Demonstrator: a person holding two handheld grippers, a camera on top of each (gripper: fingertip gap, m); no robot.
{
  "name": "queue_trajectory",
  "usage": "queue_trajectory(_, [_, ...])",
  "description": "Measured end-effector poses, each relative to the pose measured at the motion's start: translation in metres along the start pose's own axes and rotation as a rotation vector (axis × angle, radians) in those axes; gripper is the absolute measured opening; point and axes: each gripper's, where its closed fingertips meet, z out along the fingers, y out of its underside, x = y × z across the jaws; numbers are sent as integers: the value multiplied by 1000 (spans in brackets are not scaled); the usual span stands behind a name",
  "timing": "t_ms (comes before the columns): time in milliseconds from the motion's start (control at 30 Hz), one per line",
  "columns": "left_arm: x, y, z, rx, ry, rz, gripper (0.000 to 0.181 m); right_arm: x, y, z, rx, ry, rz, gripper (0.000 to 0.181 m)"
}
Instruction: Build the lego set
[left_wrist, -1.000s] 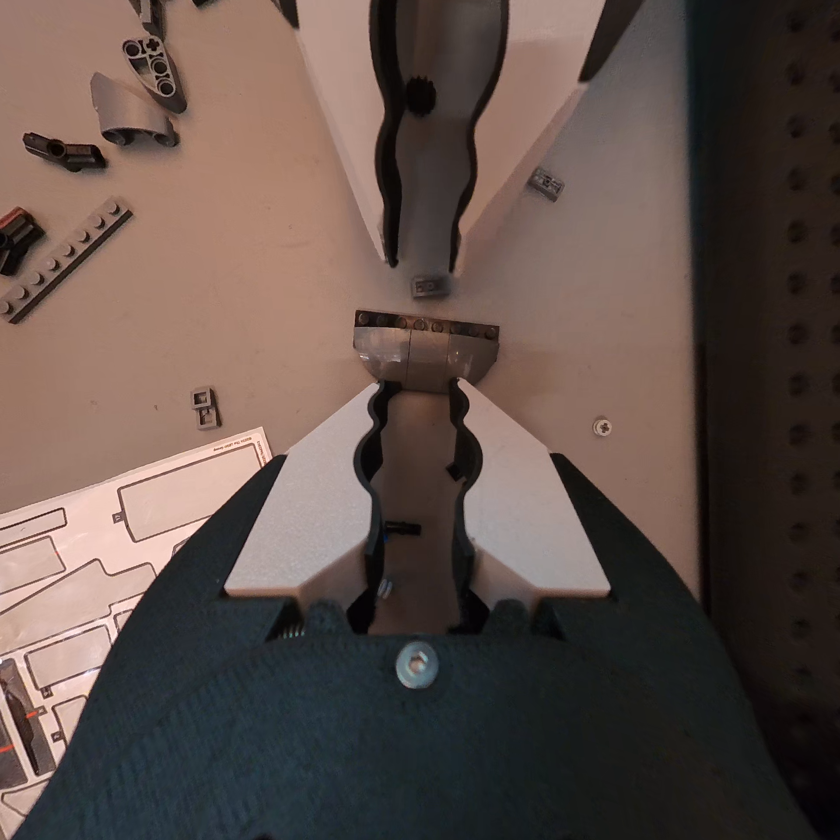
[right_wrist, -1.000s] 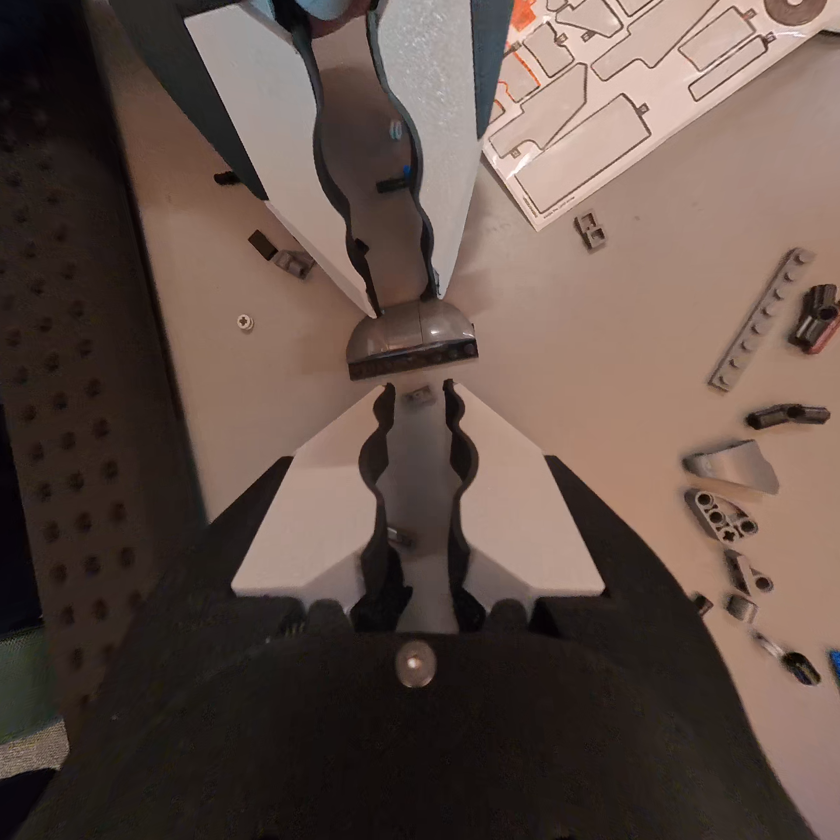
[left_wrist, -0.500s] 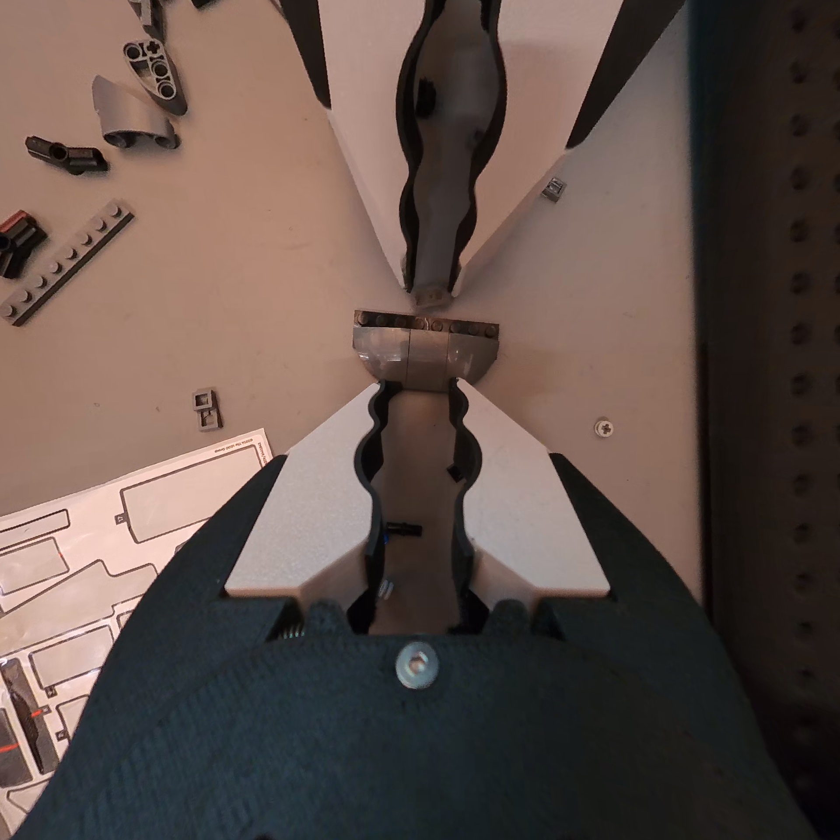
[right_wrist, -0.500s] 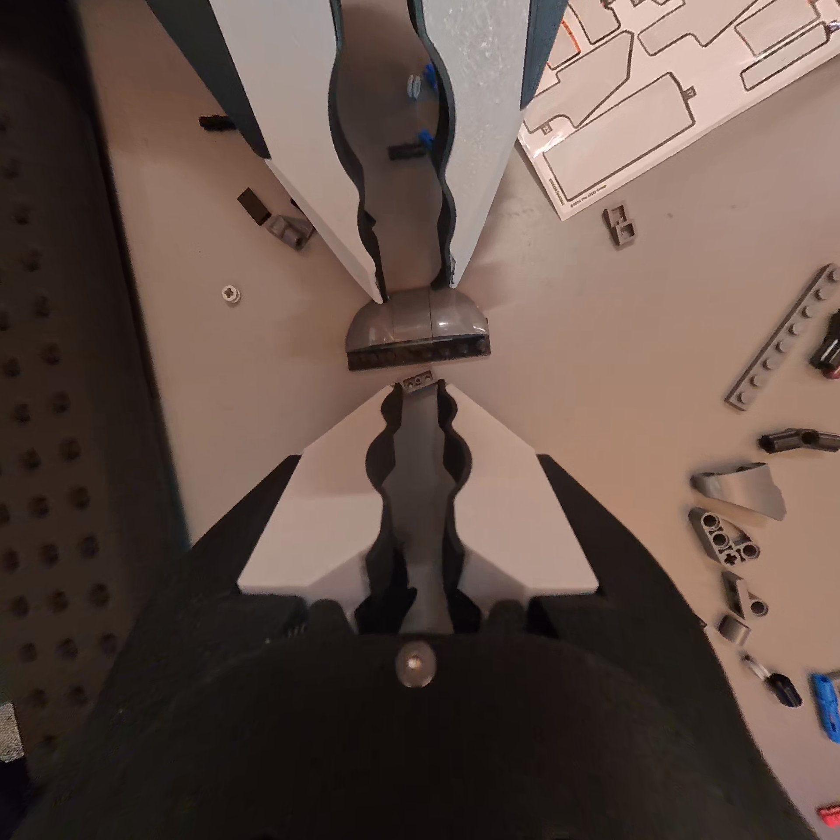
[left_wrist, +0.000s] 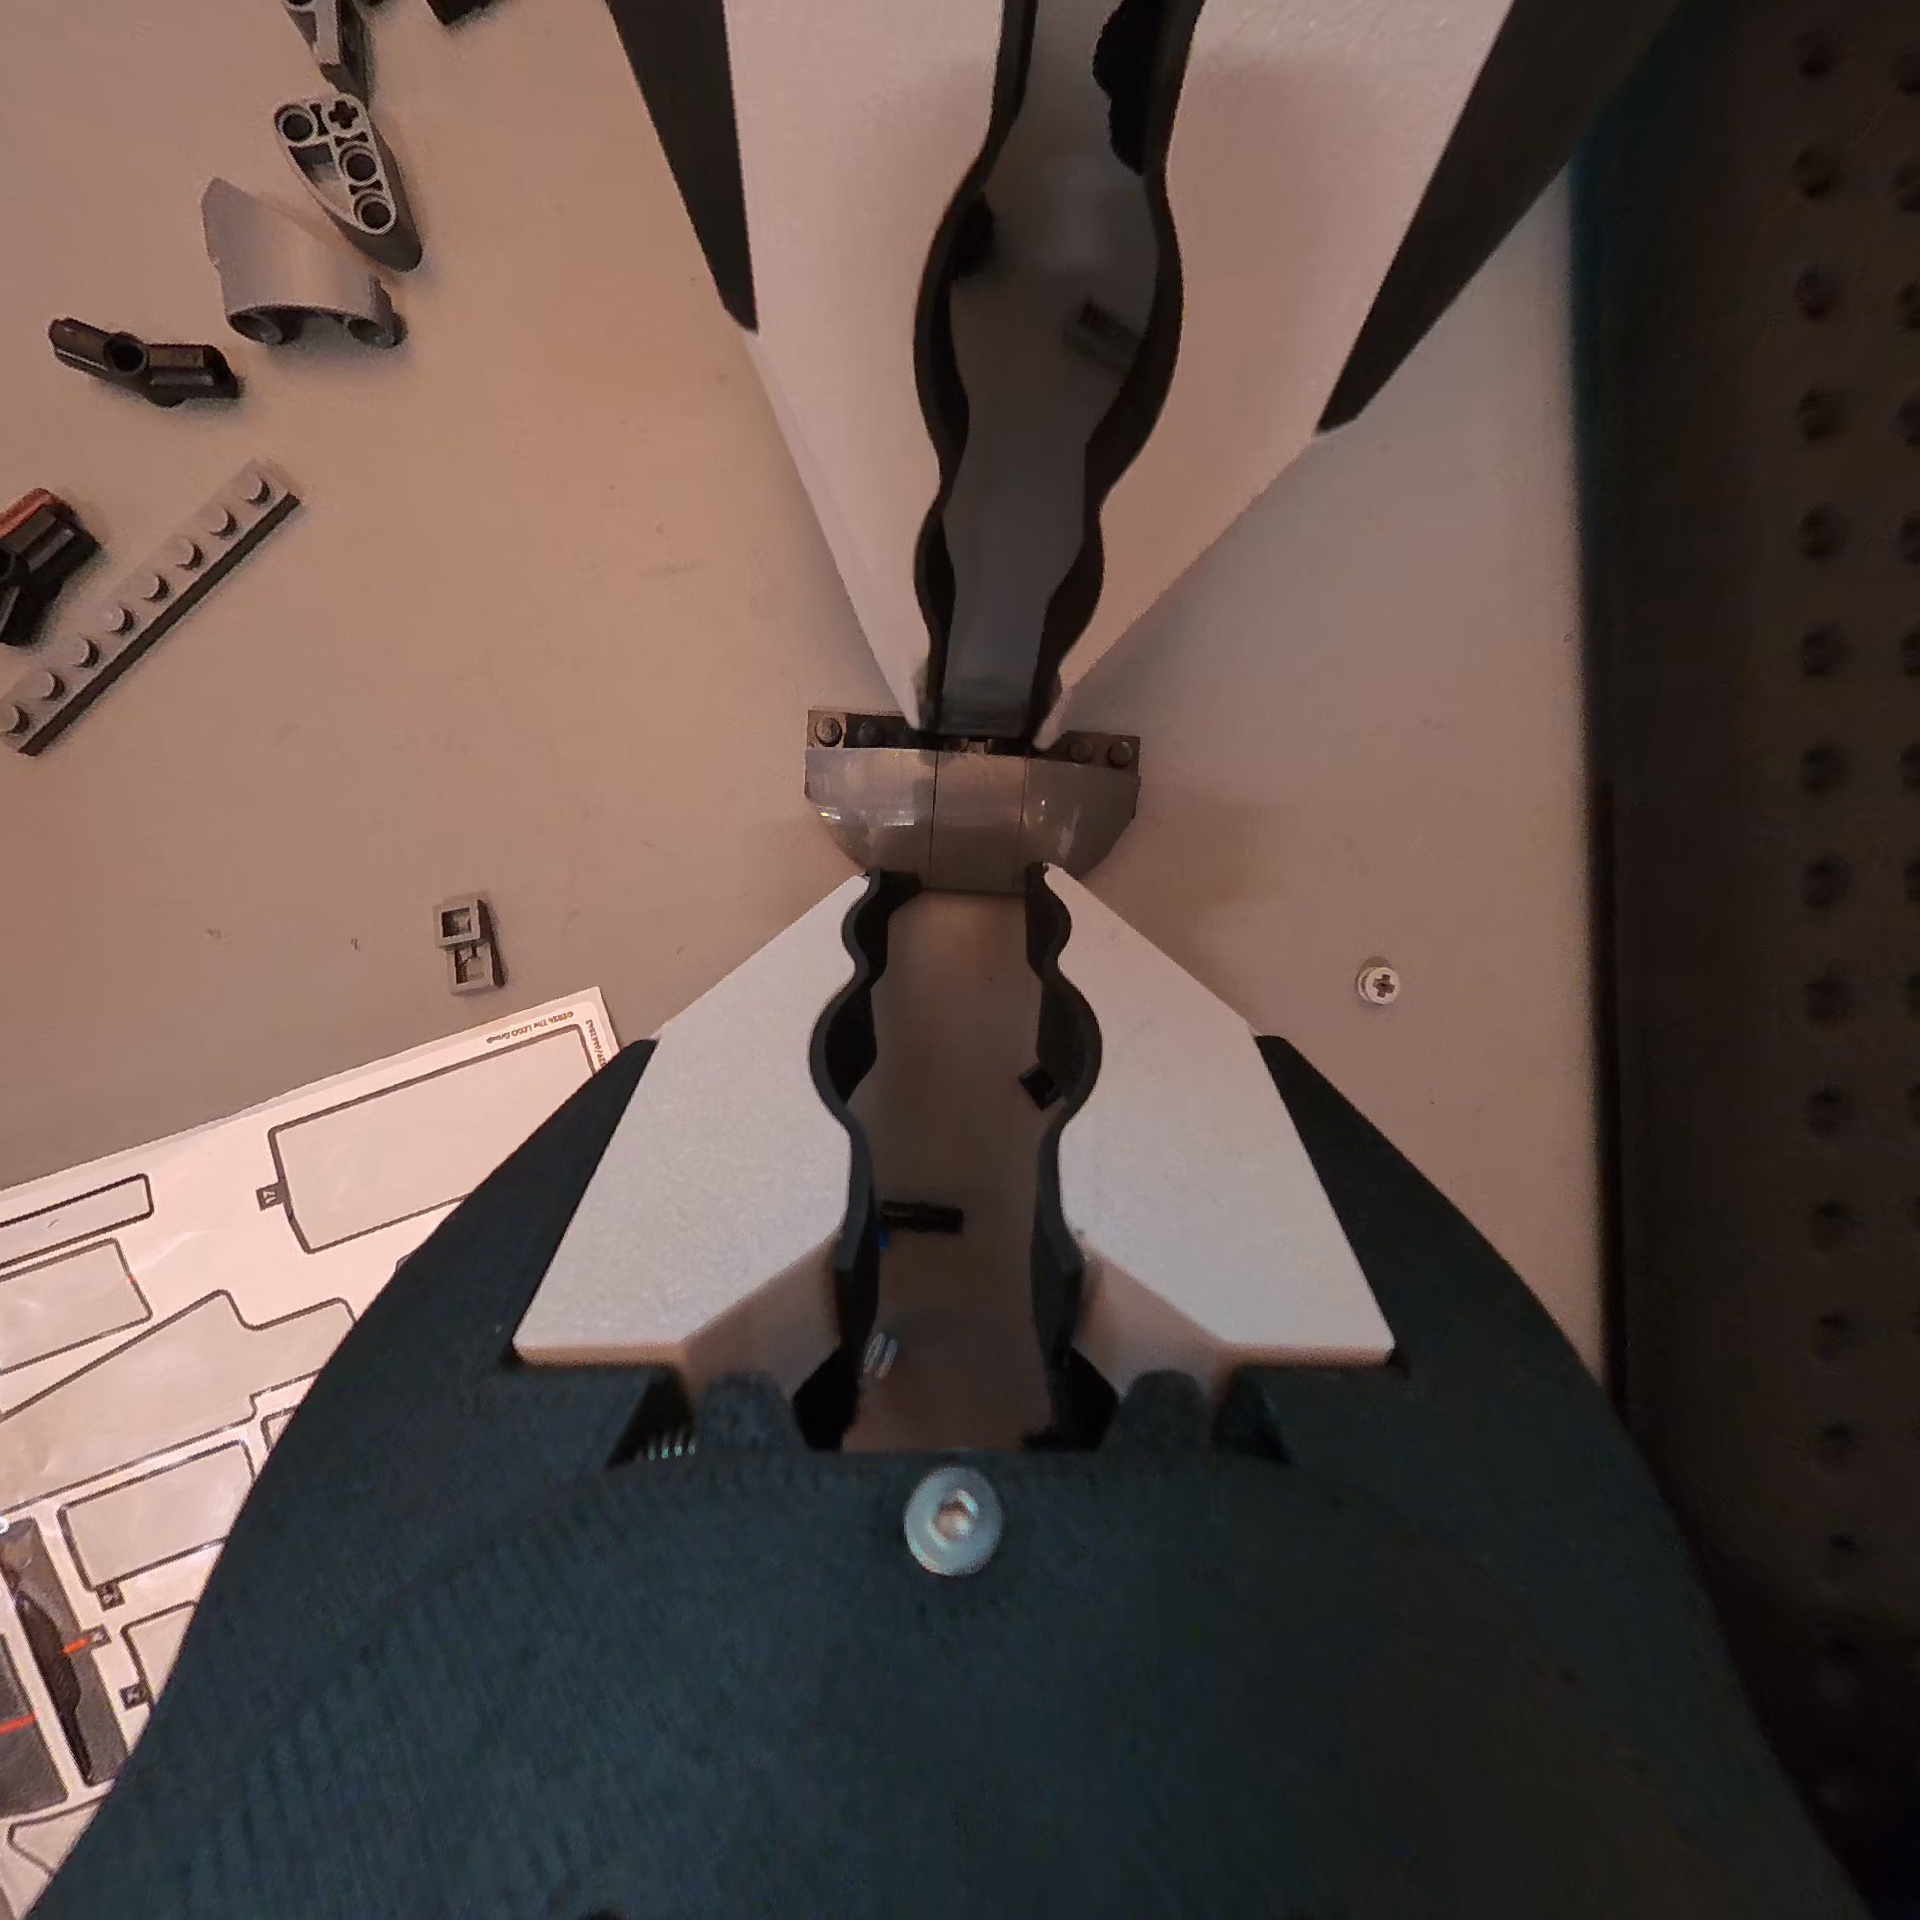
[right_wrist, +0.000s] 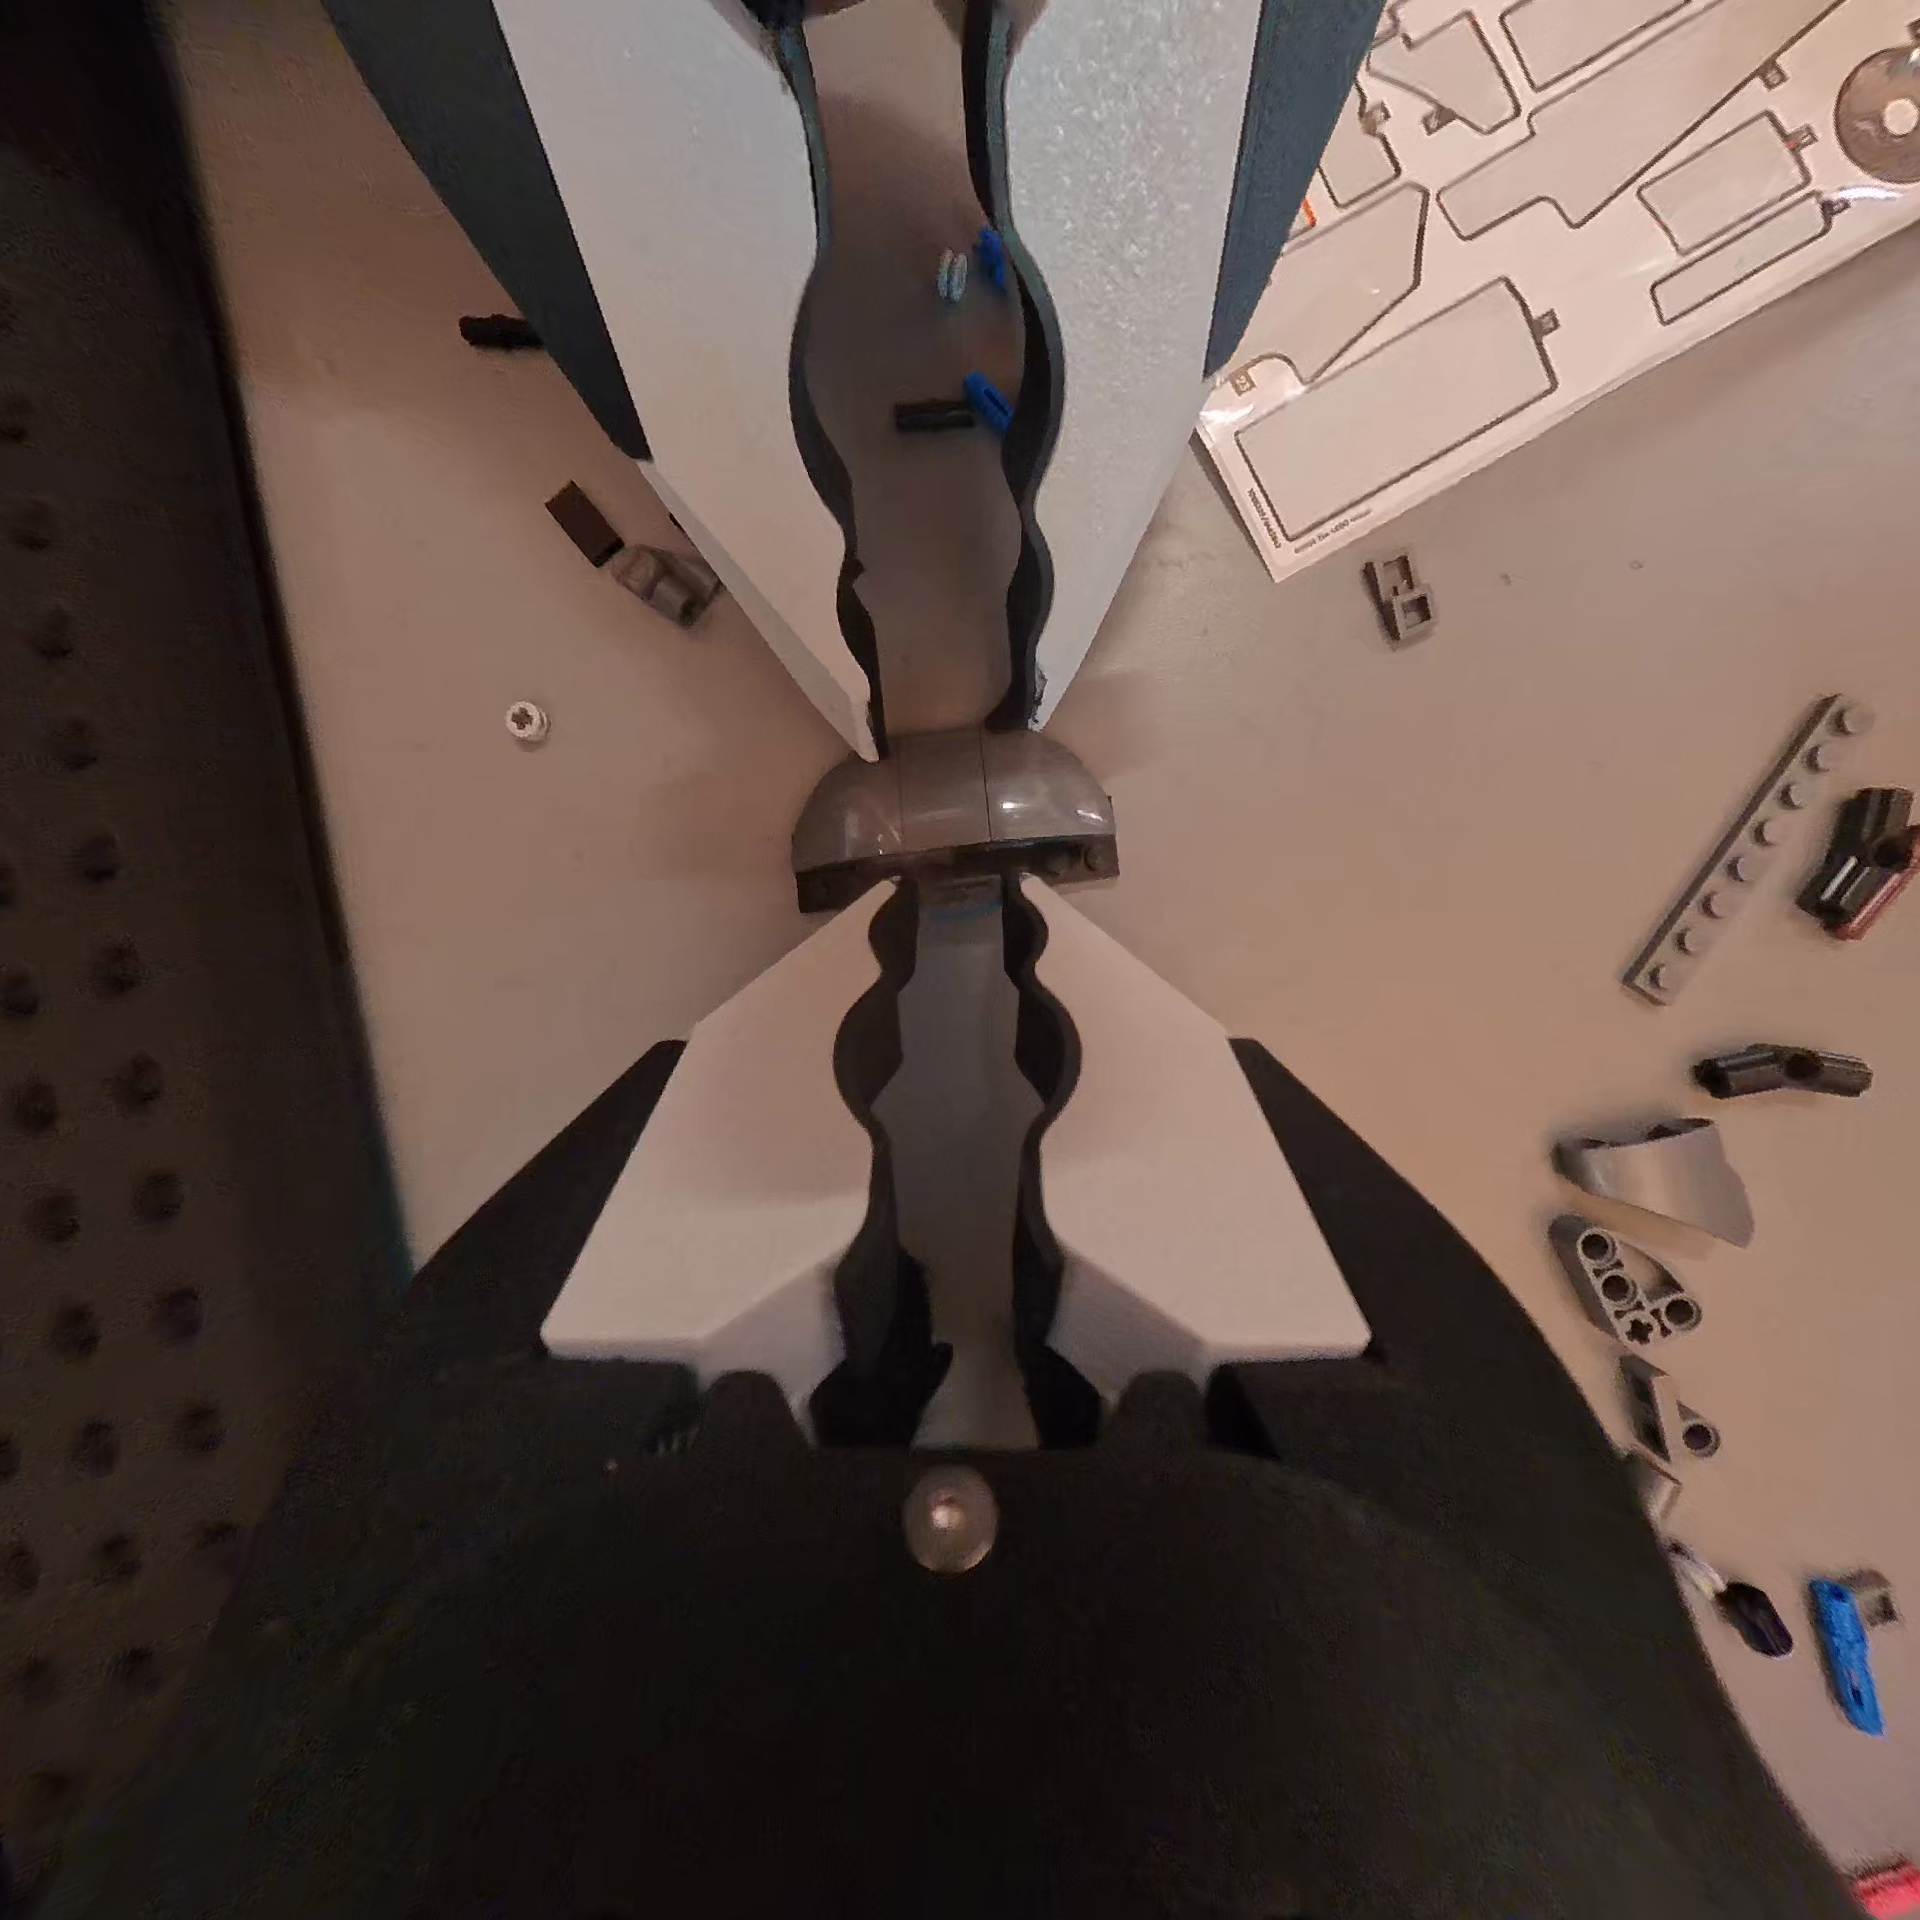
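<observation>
hand-held grippers (left_wrist: 961, 883) tip-to-tip across assembly (left_wrist: 971, 805)

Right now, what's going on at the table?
The left hand-held gripper is shut on the curved dark grey assembly, steadying it on the table. The right hand-held gripper is shut on a small grey piece and is at the assembly's studded edge. Loose parts and a sticker sheet lie alongside.

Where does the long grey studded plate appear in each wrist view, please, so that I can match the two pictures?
Left wrist view: the long grey studded plate lies at the left edge, slanting, above the sticker sheet.
Right wrist view: the plate lies at the right edge, below the sheet.
Shared landmark: the dark curved assembly at centre, between both grippers' fingertips.
</observation>
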Motion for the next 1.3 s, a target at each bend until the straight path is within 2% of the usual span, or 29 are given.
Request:
queue_trajectory(133, [0, 0, 0, -2, -3, 3, 24, -1, 0, 2, -10, 6, -23, 15])
queue_trajectory(267, [0, 0, 0, -3, -3, 3, 24, 2, 1, -8, 18, 3, 0, 16])
queue_trajectory(400, [0, 0, 0, -3, -3, 2, 24, 1, 14, -2, -47, -12, 0, 17])
queue_trajectory(500, [0, 0, 0, -5, -5, 4, 24, 0, 13, -1, -45, -19, -3, 13])
queue_trajectory(633, [0, 0, 0, -6, -6, 5, 24, 0, 6, -13, 19, -31, 13, 14])
queue_trajectory(767, [0, 1, 0, -7, -6, 6, 23, 14, 16, -26, 30, 4, 72, 16])
queue_trajectory(933, [0, 0, 0, -7, -5, 5, 23, 15, 27, -16, -38, 11, 70, 23])
queue_trajectory(1300, [0, 0, 1, -7, -8, 8, 23, 13, 20, -5, -49, 32, 14, 5])
